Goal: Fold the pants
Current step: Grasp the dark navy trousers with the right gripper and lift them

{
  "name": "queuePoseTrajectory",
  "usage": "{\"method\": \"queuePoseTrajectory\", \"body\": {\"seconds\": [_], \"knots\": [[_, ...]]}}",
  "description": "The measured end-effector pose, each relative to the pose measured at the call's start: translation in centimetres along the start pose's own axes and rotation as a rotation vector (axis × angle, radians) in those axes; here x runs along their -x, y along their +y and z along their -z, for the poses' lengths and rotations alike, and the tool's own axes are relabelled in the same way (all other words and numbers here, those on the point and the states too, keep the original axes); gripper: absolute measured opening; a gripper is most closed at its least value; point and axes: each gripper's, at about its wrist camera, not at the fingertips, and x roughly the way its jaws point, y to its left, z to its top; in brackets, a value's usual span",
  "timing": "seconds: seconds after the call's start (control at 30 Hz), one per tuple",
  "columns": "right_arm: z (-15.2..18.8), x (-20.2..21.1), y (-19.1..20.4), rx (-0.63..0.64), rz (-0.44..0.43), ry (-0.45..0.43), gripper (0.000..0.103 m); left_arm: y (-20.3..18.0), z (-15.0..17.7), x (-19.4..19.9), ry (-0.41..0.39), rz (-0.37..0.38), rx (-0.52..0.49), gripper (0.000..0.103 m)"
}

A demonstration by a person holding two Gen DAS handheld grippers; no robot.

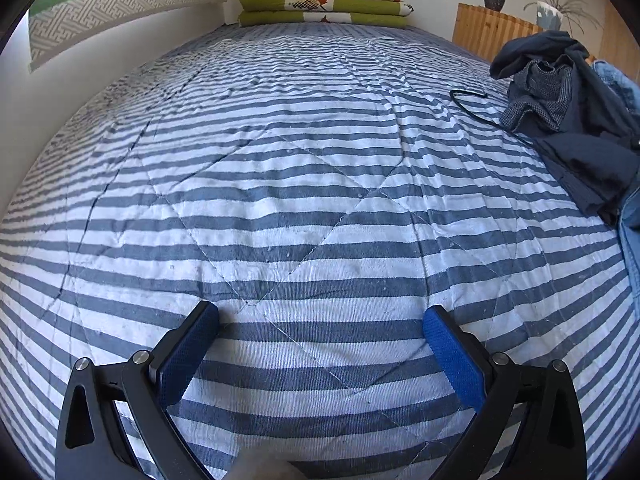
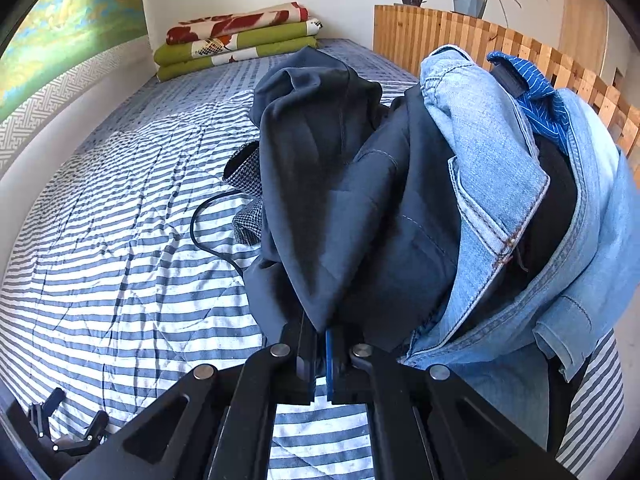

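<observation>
The left gripper (image 1: 320, 320) is hovering just above the striped bedspread (image 1: 280, 200), angled down at it, its blue-padded fingers (image 1: 454, 356) spread wide with nothing between them. The right gripper (image 2: 320, 336) is also tilting down toward the bedspread, near its right side, and its jaws are pinching tight on a fold of the dark navy pants (image 2: 340, 200), the pads nearly meeting around the cloth.

pants (image 2: 332, 184): lower folds hidden behind right gripper (image 2: 320, 344)
jeans (image 1: 630, 208): cut off by frame edge
cable (image 2: 208, 236): end hidden under clothes
</observation>
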Motion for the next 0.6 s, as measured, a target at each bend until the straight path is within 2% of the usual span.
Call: {"method": "queuePoseTrajectory", "body": {"seconds": [0.1,0.33,0.5,0.6], "knots": [[0.07,0.11,-0.12,0.006,0.002,-0.002,0.002,-0.29,0.19,0.05,-0.001,-0.019,-0.014,0.103],[0.05,-0.48,0.25,0.022,0.015,0.003,0.002,-0.30,0.33,0.26,0.002,0.000,-0.015,0.103],[0.01,-0.76,0.52,0.025,0.019,0.009,0.002,-0.37,-0.26,0.54,0.043,0.093,-0.039,0.103],[-0.10,-0.66,0.68,0.030,0.023,0.013,0.002,-0.11,-0.36,0.81,0.054,0.139,-0.005,0.103]]}}
